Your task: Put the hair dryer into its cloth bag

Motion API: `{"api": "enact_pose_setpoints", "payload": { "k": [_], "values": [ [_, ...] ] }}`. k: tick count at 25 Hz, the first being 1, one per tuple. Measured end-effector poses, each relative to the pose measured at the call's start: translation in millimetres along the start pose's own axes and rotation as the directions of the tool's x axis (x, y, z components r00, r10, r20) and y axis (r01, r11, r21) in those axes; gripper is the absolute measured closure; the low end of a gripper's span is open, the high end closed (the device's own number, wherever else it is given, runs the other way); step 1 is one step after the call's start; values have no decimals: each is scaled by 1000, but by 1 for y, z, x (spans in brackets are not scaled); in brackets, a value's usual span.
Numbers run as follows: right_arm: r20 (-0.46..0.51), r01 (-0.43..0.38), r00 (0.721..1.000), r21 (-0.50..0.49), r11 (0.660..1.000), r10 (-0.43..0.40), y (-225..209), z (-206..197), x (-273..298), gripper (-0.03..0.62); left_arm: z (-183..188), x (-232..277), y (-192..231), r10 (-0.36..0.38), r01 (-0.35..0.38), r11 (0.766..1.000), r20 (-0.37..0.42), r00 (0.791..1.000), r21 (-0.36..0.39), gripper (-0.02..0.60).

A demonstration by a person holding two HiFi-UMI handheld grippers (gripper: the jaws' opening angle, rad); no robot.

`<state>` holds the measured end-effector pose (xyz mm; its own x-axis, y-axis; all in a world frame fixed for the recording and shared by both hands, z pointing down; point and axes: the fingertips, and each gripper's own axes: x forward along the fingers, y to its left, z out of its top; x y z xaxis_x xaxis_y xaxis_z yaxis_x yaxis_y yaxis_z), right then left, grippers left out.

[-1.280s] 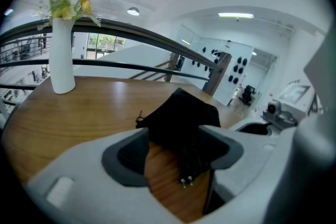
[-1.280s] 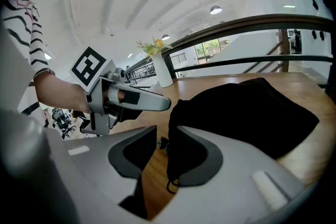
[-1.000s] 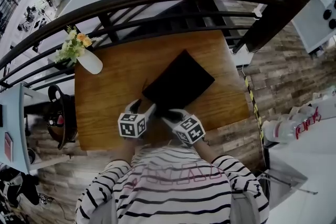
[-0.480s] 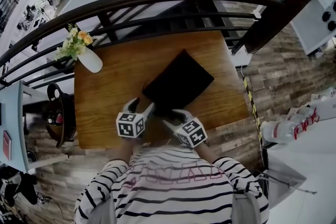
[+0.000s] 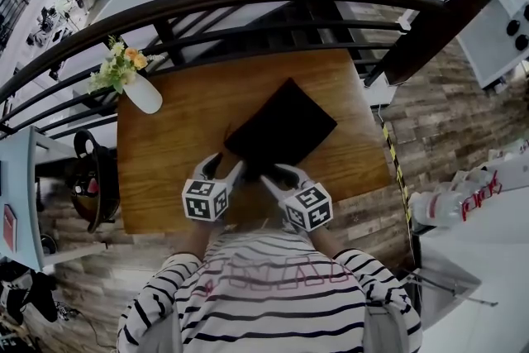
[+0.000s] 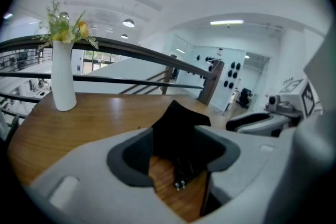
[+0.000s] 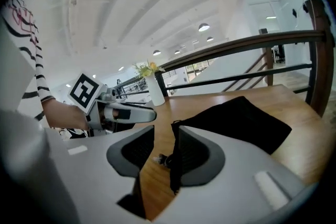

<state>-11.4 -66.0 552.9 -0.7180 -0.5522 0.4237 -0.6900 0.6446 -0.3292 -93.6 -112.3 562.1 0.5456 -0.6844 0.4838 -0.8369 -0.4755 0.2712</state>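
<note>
Both at bag (image 5: 281,128) mouth on table (image 5: 178,116): left gripper (image 5: 227,168), right gripper (image 5: 273,176) | jaws apart, just been closing, hem between, unpinched | dryer unseen (only plug (image 6: 180,184) pokes out) | advice: pinch hem squarely each side, lift evenly so plug drops inside

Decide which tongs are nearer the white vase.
Left. The left tongs are right of the vase, nearer the person; the right tongs are farther right, beyond them. Both have just been closing, jaws apart, with the cord of the cloth bag between them.
</note>
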Motion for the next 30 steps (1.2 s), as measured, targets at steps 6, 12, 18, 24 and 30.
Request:
{"api": "enact_pose_setpoints", "payload": {
  "k": [6,12,18,24,30],
  "values": [
    [121,46,992,-8,999,-45,-9,40,-9,553,31,-13,-12,-19,13,998,88,996,69,475],
    [198,39,979,3,999,-38,-7,64,-20,594,54,-28,-26,-42,21,991,156,987,133,563],
    [258,-10,966,20,1000,4,1,84,-27,594,63,-41,-29,-48,22,990,183,982,140,578],
    [282,-59,958,27,998,49,10,91,-30,594,60,-53,-29,-21,-6,986,161,987,165,580],
    [259,-58,965,26,998,49,10,86,-27,594,52,-60,-27,-3,-23,984,147,989,178,578]
  ]
}}
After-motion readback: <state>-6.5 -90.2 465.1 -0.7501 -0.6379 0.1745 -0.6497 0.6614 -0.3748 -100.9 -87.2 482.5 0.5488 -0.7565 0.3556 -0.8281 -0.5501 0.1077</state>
